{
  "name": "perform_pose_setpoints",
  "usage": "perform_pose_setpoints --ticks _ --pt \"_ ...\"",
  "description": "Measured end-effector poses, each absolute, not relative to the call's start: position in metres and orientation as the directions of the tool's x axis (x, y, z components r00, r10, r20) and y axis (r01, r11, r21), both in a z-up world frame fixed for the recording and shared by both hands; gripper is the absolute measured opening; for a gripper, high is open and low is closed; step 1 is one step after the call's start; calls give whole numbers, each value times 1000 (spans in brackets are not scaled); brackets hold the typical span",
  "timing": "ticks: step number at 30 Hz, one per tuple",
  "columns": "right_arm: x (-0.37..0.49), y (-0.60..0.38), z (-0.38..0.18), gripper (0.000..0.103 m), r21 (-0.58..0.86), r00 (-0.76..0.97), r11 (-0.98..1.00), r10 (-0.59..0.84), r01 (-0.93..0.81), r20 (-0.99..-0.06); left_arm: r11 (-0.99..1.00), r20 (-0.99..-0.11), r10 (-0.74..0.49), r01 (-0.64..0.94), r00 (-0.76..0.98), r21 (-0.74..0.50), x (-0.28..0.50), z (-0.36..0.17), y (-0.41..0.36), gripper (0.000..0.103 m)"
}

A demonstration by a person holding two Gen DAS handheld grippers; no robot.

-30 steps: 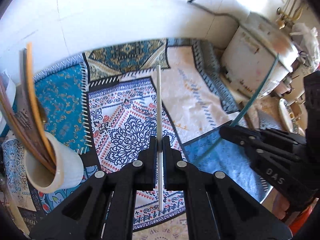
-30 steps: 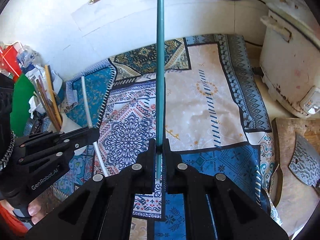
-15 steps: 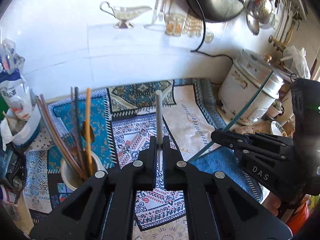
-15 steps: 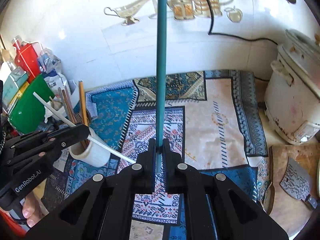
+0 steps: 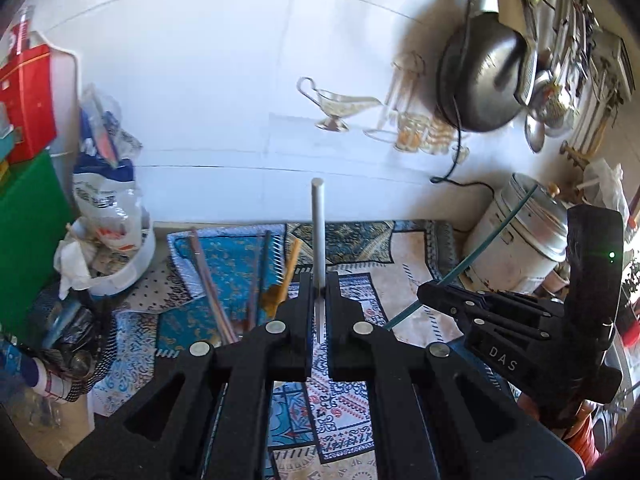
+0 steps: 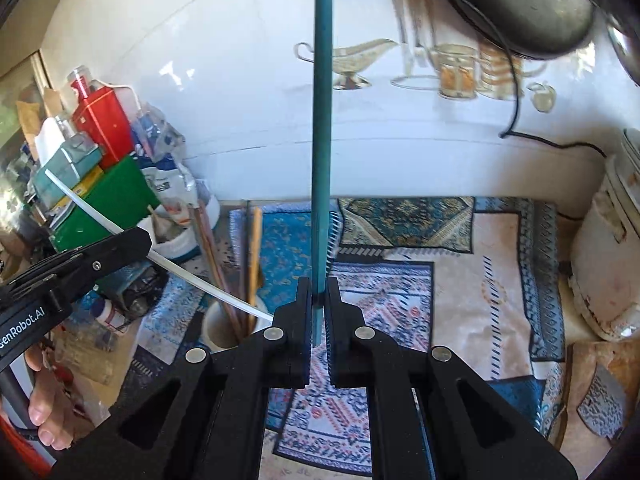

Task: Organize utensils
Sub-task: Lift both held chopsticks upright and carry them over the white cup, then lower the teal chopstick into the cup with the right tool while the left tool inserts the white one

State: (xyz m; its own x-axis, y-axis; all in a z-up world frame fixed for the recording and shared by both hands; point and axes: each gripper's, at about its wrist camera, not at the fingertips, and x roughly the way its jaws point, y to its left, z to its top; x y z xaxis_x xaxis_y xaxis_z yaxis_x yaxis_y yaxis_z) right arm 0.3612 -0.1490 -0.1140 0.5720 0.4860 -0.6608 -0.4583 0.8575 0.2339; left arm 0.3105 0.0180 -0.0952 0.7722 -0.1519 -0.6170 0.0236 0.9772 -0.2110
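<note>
- Your left gripper [image 5: 319, 308] is clamped on a white chopstick [image 5: 318, 240], which stands up the centre of the left wrist frame against the white tiled wall [image 5: 200, 100].
- Your right gripper [image 6: 319, 304] is clamped on a teal chopstick [image 6: 322, 120], which runs from the frame's centre nearly to its top edge.
- Both sticks are pinched near their lower ends, with only a short stub showing below the pads. Judgement: they are light, stiff and smooth, so a grip this far from the middle may let them pivot or slip.
- The white cup [image 6: 224, 326] sits lower left of centre in the right wrist frame, on the patterned cloth [image 6: 460, 280], already holding several brown chopsticks [image 6: 252, 264].
- Judgement: the cup is the likely destination. Its mouth is crowded, so lower each stick tip-first into a gap and release only once it is well inside.
- Clutter crowds the left edge, near the cup.
</note>
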Motion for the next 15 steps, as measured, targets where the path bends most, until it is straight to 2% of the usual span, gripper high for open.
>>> perform_pose_setpoints --ticks 8,15 --pt "361 -95 -113 5 241 510 793 558 -559 -654 974 -618 -69 -83 783 -213 294 -92 59 3" --pt "374 -60 -149 5 219 427 768 541 -602 -725 973 -674 -22 -140 739 -186 300 -112 74 3"
